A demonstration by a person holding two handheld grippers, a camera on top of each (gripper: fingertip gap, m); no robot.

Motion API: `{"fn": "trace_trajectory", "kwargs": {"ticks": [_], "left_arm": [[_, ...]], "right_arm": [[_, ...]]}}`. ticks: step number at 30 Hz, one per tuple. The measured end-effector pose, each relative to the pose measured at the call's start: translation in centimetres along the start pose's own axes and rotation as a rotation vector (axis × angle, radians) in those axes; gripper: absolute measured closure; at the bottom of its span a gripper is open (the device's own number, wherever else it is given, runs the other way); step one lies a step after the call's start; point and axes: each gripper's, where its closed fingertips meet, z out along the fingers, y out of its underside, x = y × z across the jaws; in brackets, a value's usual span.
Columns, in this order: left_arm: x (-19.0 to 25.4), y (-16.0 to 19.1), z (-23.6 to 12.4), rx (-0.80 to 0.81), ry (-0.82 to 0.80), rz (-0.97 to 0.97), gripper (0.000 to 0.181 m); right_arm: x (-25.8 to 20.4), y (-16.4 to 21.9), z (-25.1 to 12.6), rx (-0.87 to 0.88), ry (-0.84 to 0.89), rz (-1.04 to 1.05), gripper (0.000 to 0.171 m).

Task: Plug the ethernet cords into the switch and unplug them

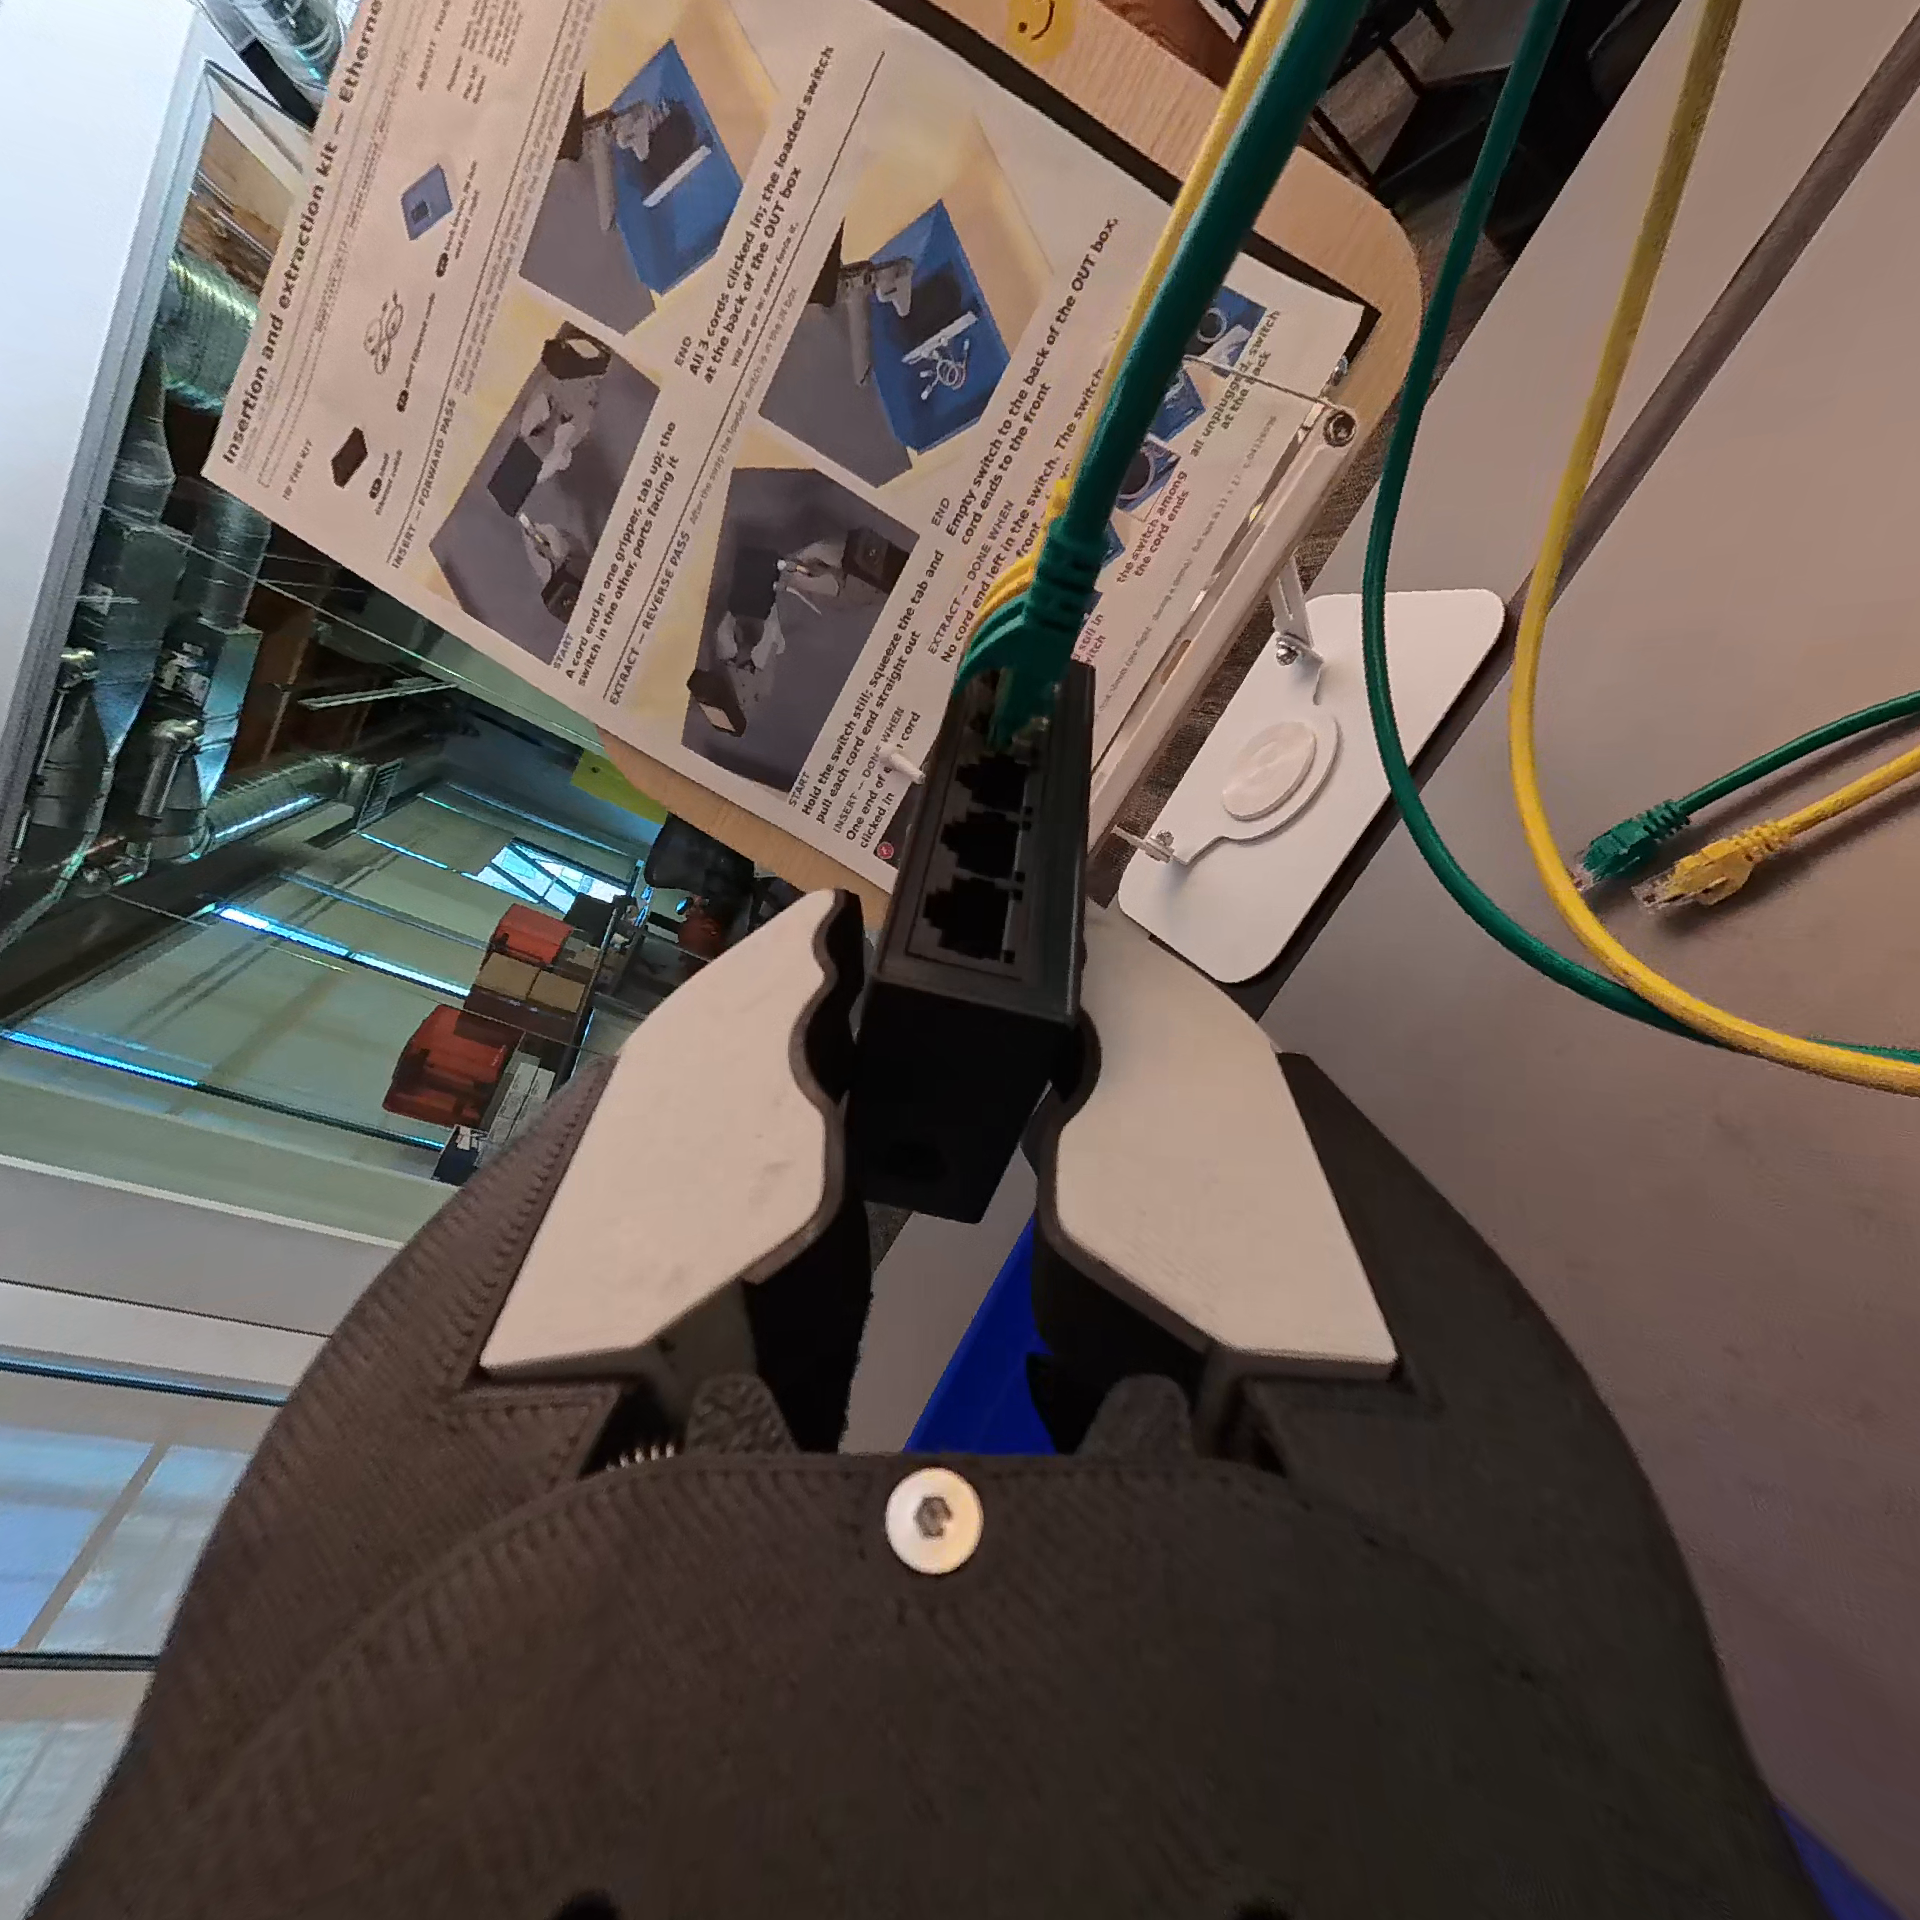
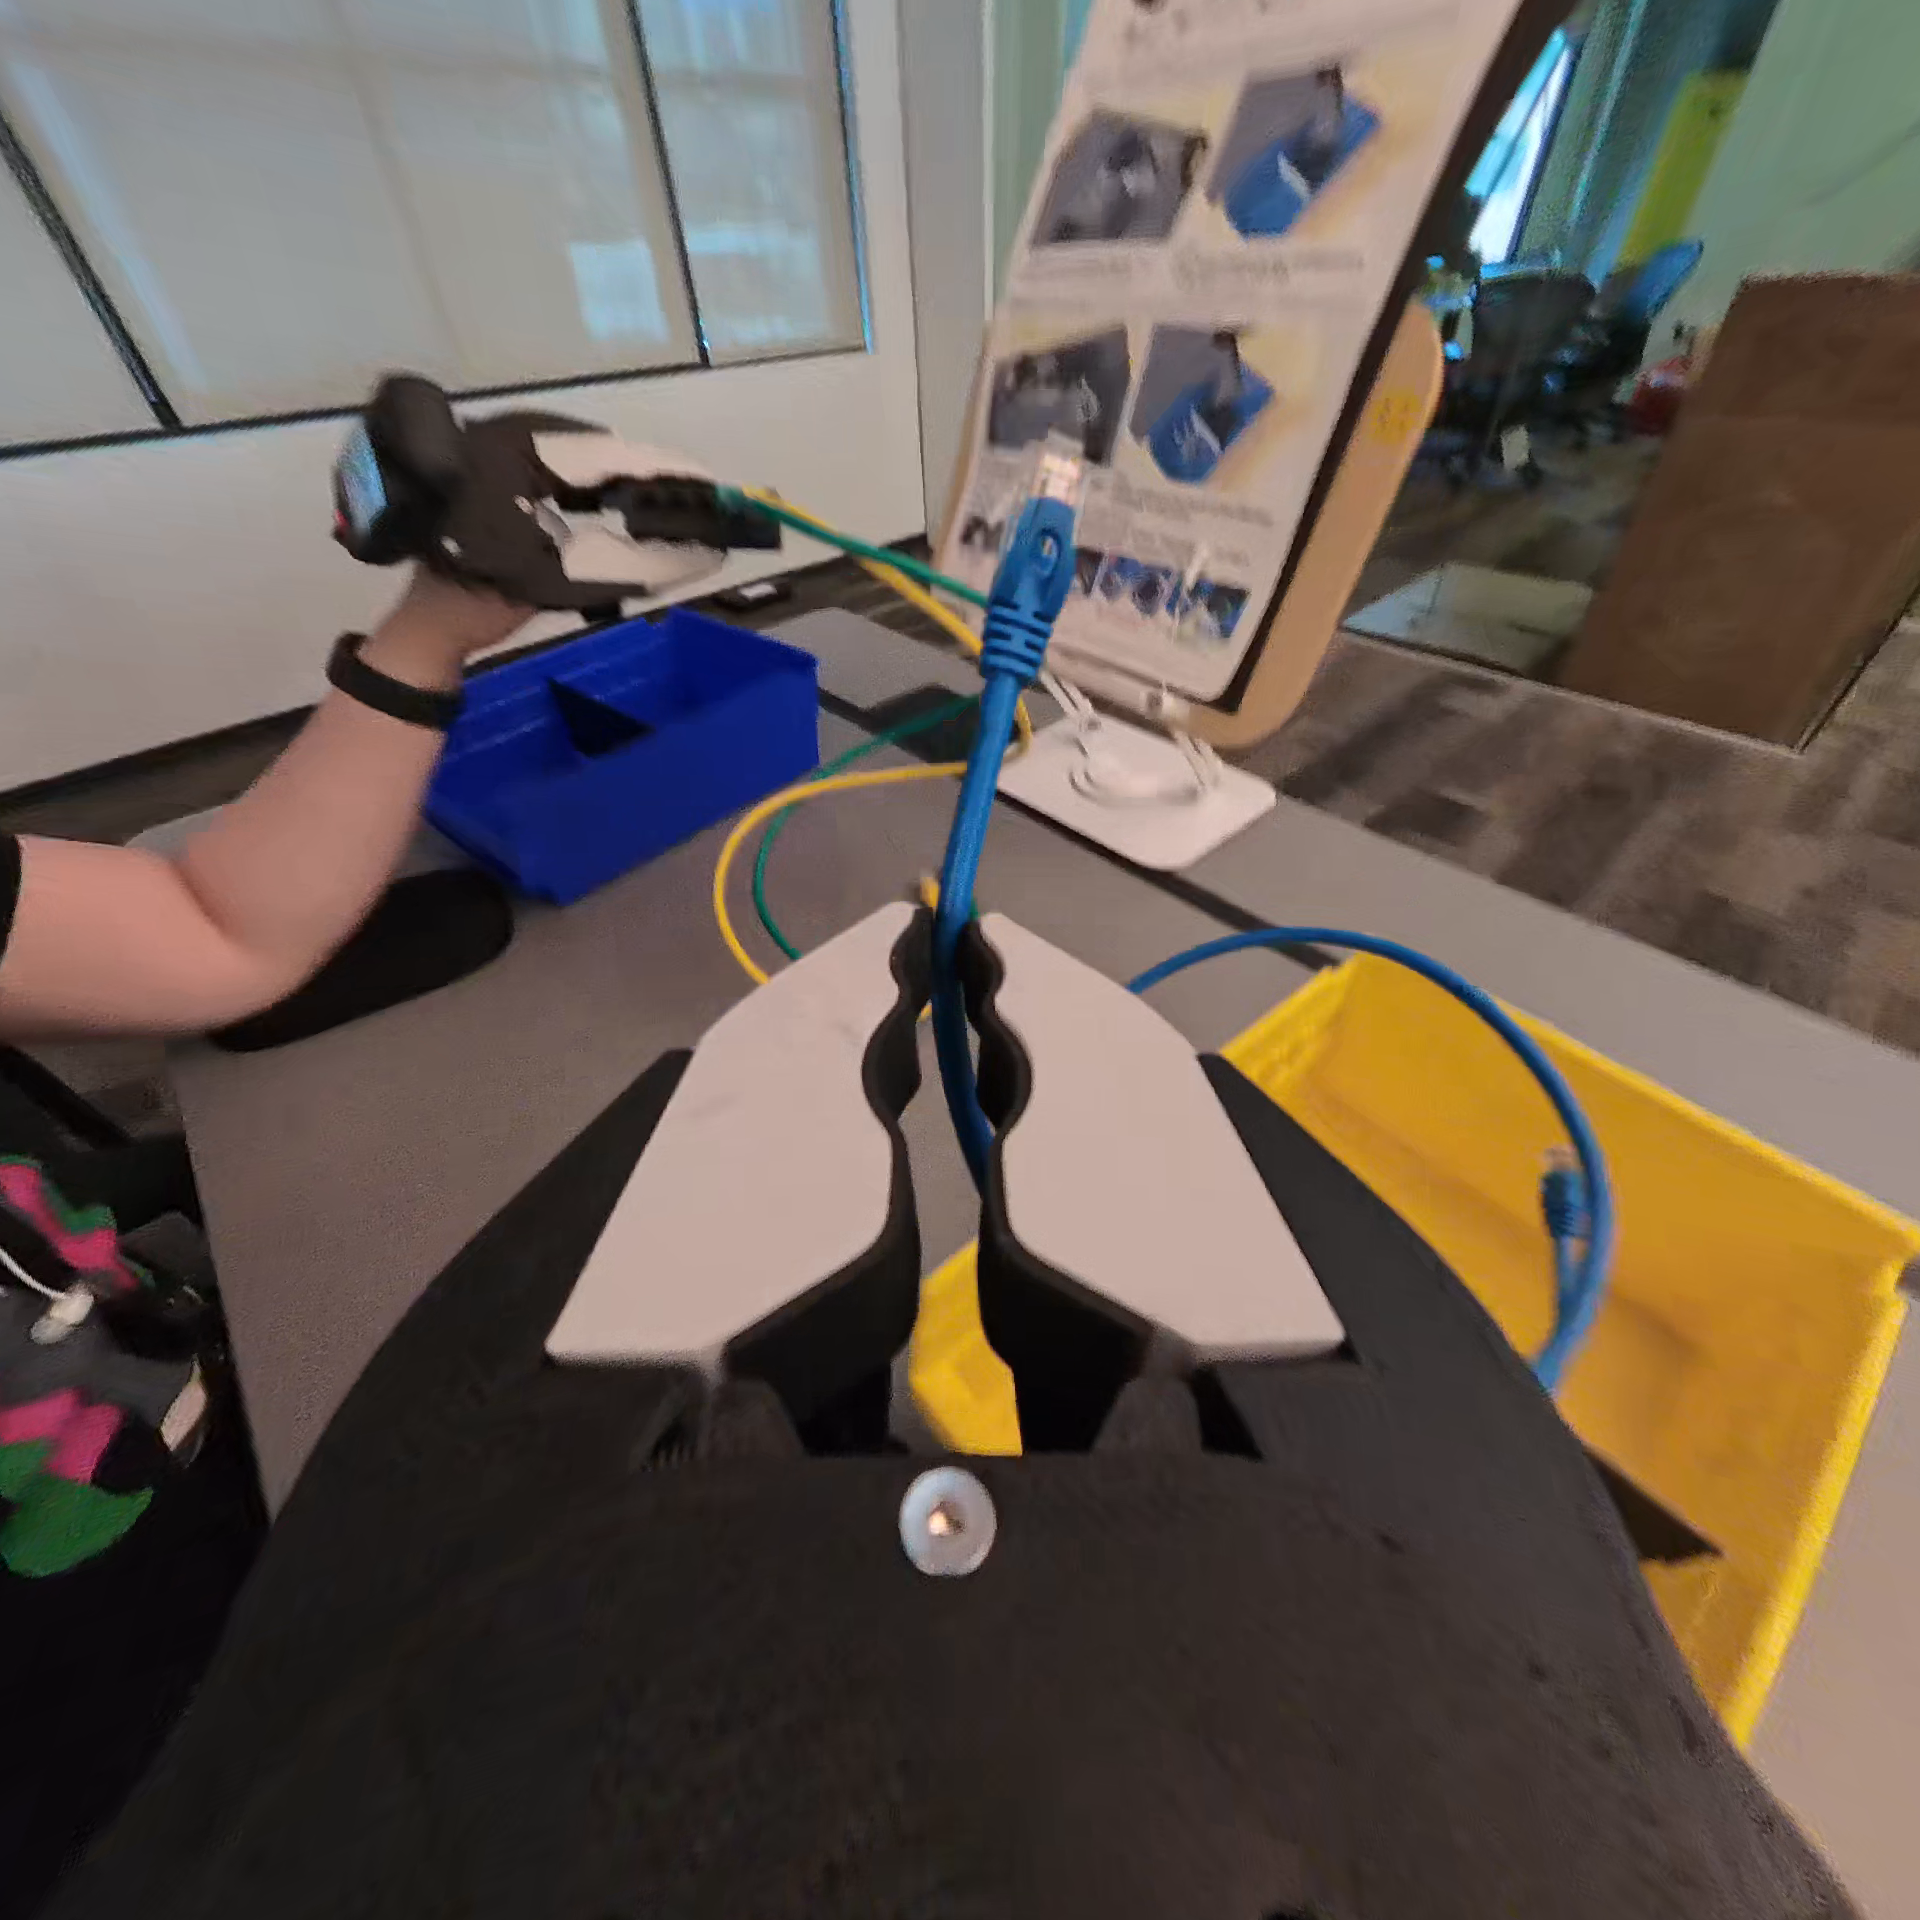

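My left gripper [image 1: 971, 971] is shut on a black switch [image 1: 982, 862] and holds it up in the air, ports facing the camera. A green cord [image 1: 1127, 416] is plugged into a far port, with a yellow cord [image 1: 1605, 468] plugged in just behind it. Three nearer ports are empty. The cords' loose green end [image 1: 1626, 844] and yellow end [image 1: 1714, 868] lie on the grey table. My right gripper [image 2: 945, 925] is shut on a blue cord [image 2: 1023, 603], whose plug [image 2: 1058, 473] points up and away. The left gripper [image 2: 675, 520] with the switch is apart from it, at the upper left.
A blue bin [image 2: 644, 790] stands on the table below the left gripper. A yellow bin [image 2: 1714, 1403] at the near right holds the blue cord's other end [image 2: 1562, 1195]. An instruction board [image 2: 1195, 312] on a white stand [image 2: 1143, 800] stands behind. A person's forearm [image 2: 208, 894] reaches across the left. The left gripper's tips are roughly 45 cm from the right gripper's.
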Motion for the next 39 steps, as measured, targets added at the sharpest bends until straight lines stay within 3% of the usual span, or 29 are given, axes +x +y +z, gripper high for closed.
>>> {"fn": "trace_trajectory", "kwargs": {"ticks": [6, 9, 15, 23, 25, 29, 32, 39], "left_arm": [[0.2, -0.1, 0.1, -0.001, 0.005, 0.004, 0.148], [0.4, -0.1, 0.3, -0.004, 0.008, 0.008, 0.148], [0.6, -0.2, 0.3, -0.007, 0.011, 0.012, 0.148], [0.8, -0.1, 0.4, -0.012, 0.019, 0.012, 0.147], [0.9, -0.2, 0.5, -0.012, 0.02, 0.014, 0.148], [1.2, -0.3, 0.6, -0.016, 0.025, 0.023, 0.148], [1.4, -0.4, 0.6, -0.016, 0.025, 0.03, 0.148], [1.4, -0.6, 0.5, -0.017, 0.026, 0.034, 0.148]], "right_arm": [[2.9, 4.5, -1.4, 0.066, 0.064, 0.129, 0.165], [5.4, 10.0, -0.5, -0.166, 0.143, 0.097, 0.165], [4.8, 20.7, 1.1, -0.759, 0.042, -0.016, 0.156], [2.4, 22.3, 0.0, -0.831, -0.056, -0.025, 0.127], [2.2, 23.1, -0.4, -0.855, -0.052, -0.032, 0.134], [2.3, 22.4, 0.1, -0.802, -0.049, -0.002, 0.165], [2.4, 21.1, 0.8, -0.765, -0.057, -0.018, 0.165], [5.2, 23.5, 2.6, -0.967, 0.009, -0.214, 0.163]]}}
